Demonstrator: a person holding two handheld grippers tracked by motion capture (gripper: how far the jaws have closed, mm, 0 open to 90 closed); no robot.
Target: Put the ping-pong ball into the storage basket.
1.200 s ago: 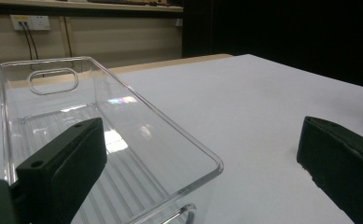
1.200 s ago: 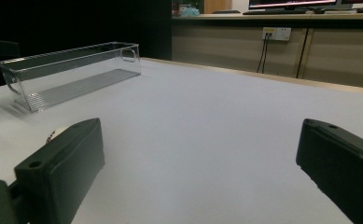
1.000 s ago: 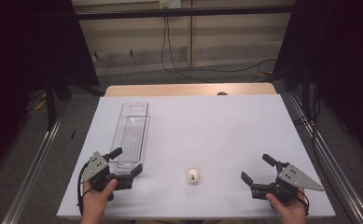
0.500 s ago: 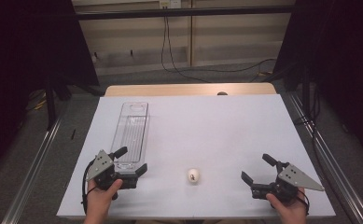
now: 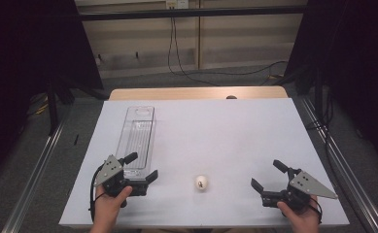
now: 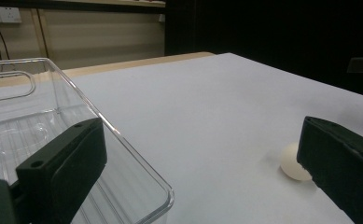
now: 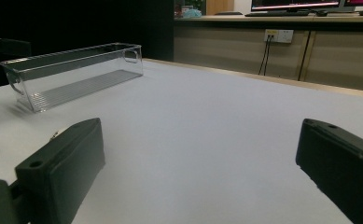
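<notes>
Nothing is gripped yet: your left tool [image 5: 139, 168] and right tool [image 5: 269, 176] stand apart, the egg [image 5: 201, 182] lies near the counter's [image 5: 225, 126] front edge, outside the clear bin [image 5: 137, 136].

The desk [image 5: 235, 131] has a white top with a strip of pale wood along its far edge. Two things lie directly on it. A long clear plastic bin [image 5: 137, 138] stands on the left half, set lengthwise from near to far, with a ribbed floor and a handle cutout in each end wall; its near end reaches towards the front of the desk. A small white egg [image 5: 201, 182] rests on the bare white surface near the front edge, about midway across, to the right of the bin's near end and apart from it.
</notes>
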